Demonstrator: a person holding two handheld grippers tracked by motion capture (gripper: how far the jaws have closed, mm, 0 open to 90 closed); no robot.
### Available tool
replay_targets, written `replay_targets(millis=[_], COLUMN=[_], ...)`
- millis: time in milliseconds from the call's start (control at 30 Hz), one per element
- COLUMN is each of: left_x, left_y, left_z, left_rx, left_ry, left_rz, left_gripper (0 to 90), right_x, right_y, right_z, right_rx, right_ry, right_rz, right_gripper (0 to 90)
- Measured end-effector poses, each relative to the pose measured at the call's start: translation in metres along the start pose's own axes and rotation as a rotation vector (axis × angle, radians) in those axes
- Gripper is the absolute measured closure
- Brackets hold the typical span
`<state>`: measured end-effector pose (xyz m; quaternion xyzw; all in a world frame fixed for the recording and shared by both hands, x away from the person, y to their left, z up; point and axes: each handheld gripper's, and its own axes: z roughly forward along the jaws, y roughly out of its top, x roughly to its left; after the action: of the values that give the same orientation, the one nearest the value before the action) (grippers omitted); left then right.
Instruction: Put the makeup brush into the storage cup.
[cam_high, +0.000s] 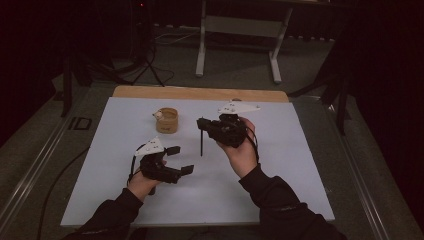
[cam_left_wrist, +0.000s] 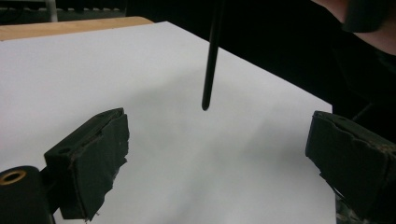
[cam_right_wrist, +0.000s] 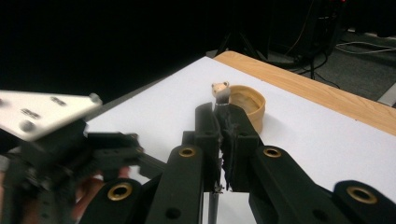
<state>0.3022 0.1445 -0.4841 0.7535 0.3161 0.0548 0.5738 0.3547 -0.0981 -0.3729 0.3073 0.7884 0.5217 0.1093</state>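
— What was the thing in work at that moment, and where was it?

— It was a thin black pen (cam_high: 201, 144). I saw it hanging upright from the right gripper (cam_high: 202, 123), with its lower tip just above the white sheet (cam_high: 280, 190), a little in front of the middle of the sheet. In the left gripper view the same pen (cam_left_wrist: 210, 60) came down from the top, and its rounded tip stood between and beyond the two black pads (cam_left_wrist: 95, 158), apart from both.

— How did the right gripper hold it?

— Its jaws were closed tightly on the upper part of the pen. In the right gripper view the two pads (cam_right_wrist: 208, 135) were pressed together, and a pale little bear-shaped cap (cam_right_wrist: 220, 91) of the pen stood out just above them.

— And the left gripper?

— The left gripper (cam_high: 179, 160) stood wide open and held nothing. It was low on the left side of the sheet, near the pen but not touching it.

— What else was on the table?

— A round low wooden cup (cam_high: 166, 120) stood farther back on the sheet, to the left of the right gripper. Behind the sheet I saw the wooden edge of the table (cam_high: 200, 93). A grey three-cornered plate (cam_high: 239, 107) sat on top of the right gripper.
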Motion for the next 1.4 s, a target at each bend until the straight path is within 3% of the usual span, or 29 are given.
replay_targets(millis=[167,433,700,933,1400], left_x=[0.001,0.007,0.016,0.016,0.015], left_y=[-0.004,-0.013,-0.022,-0.023,-0.027], left_z=[-0.01,-0.024,-0.029,-0.031,-0.027], left_rx=[0.012,-0.017,-0.061,-0.071,-0.054], left_ry=[0.026,0.049,0.067,0.065,0.051], left_rz=[0.018,0.043,0.026,0.047,0.041], left_gripper=[6.0,6.1,6.5,6.8,6.8], right_x=[-0.008,-0.022,-0.031,-0.04,-0.044], right_y=[0.001,0.01,0.02,0.029,0.049], right_z=[0.002,0.007,0.013,0.023,0.048], right_rx=[0.002,-0.004,-0.02,-0.02,-0.038], right_ry=[-0.004,-0.042,-0.063,-0.053,-0.03], right_rz=[0.007,-0.012,-0.04,-0.033,-0.037], right_gripper=[85.5,85.4,85.5,85.4,85.5])
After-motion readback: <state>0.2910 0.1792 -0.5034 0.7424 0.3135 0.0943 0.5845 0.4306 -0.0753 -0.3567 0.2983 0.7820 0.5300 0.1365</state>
